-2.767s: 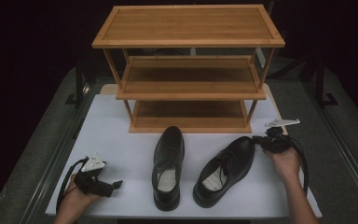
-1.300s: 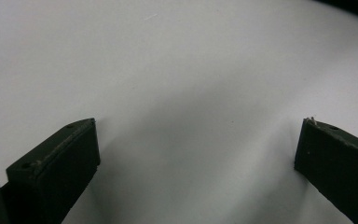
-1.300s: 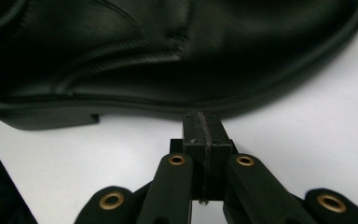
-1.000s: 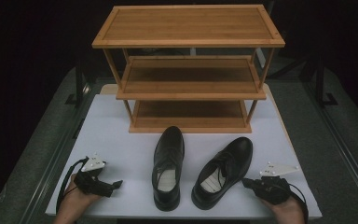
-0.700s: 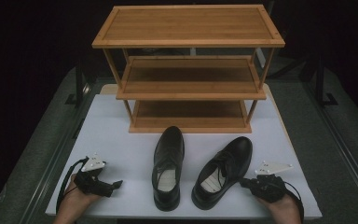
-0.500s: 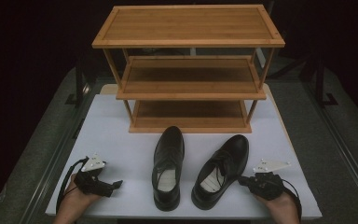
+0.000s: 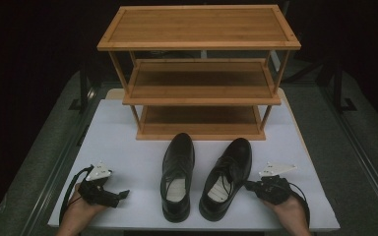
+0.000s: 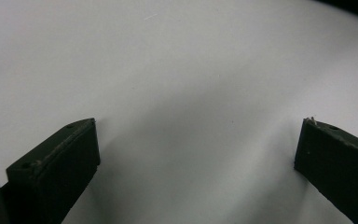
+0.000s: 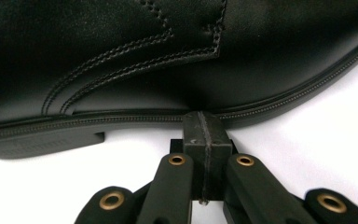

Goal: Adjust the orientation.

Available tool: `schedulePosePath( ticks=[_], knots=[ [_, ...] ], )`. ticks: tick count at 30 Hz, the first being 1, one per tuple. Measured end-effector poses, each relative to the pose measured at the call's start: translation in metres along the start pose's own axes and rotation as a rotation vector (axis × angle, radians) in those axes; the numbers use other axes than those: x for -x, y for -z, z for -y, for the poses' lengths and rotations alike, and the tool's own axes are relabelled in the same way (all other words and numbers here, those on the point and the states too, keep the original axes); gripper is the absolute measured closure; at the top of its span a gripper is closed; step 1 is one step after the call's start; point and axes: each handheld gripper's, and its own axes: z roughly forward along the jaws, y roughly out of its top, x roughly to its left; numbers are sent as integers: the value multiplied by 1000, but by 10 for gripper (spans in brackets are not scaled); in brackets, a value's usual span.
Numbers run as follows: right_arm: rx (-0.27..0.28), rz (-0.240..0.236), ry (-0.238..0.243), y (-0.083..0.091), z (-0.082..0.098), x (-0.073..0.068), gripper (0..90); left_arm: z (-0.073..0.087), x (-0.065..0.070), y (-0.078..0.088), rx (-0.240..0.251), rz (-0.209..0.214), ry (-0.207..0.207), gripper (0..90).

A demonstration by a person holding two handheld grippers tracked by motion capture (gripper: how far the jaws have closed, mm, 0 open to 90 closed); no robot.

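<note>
Here the right gripper [image 7: 248, 185] sits low on the white counter [image 7: 128, 147], jaws pressed flat together w/ nothing between them, tips right at the outer side of the right-hand shoe [image 7: 226, 177], approx. at the welt just ahead of the heel; whether they actually touch the sole edge can't be told. That shoe is a black leather lace-up dress shoe, smooth and slightly glossy, w/ double rows of stitching curving over the side panel, a finely ribbed welt along the sole and a low stacked heel w/ a step under the arch, as the right gripper view shows up close. From above, a pale insole shows inside, laces across the top, toe pointing toward the rack and angled a bit to the right. Its mate, the left-hand shoe [image 7: 178, 176], stands just beside it, apart, toe straight at the wooden three-tier shoe rack [image 7: 199, 73] at the back of the counter. Left gripper [image 7: 123, 194] rests near the front-left corner, well apart from both shoes, jaws spread wide over bare counter.
</note>
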Motion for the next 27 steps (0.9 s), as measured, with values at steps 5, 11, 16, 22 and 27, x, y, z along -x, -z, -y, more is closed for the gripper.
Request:
schedulePosePath(
  ticks=[5, 11, 16, 22, 27],
  knots=[
    [-4, -13, 9, -10, -10, 1, 899, 0, 0, 0, 1, -1, 0, 0],
    [-10, -29, 28, -23, -23, -1, 899, 0, 0, 0, 0, 0, 0, 0],
    [-12, -34, 44, -31, -31, -3, 899, 0, 0, 0, 1, 0, 0, 0],
    [-13, -42, 59, -38, -38, -4, 899, 0, 0, 0, 0, 0, 0, 0],
    [-16, -48, 69, -42, -42, -5, 899, 0, 0, 0, 1, -1, 0, 0]
  ],
)
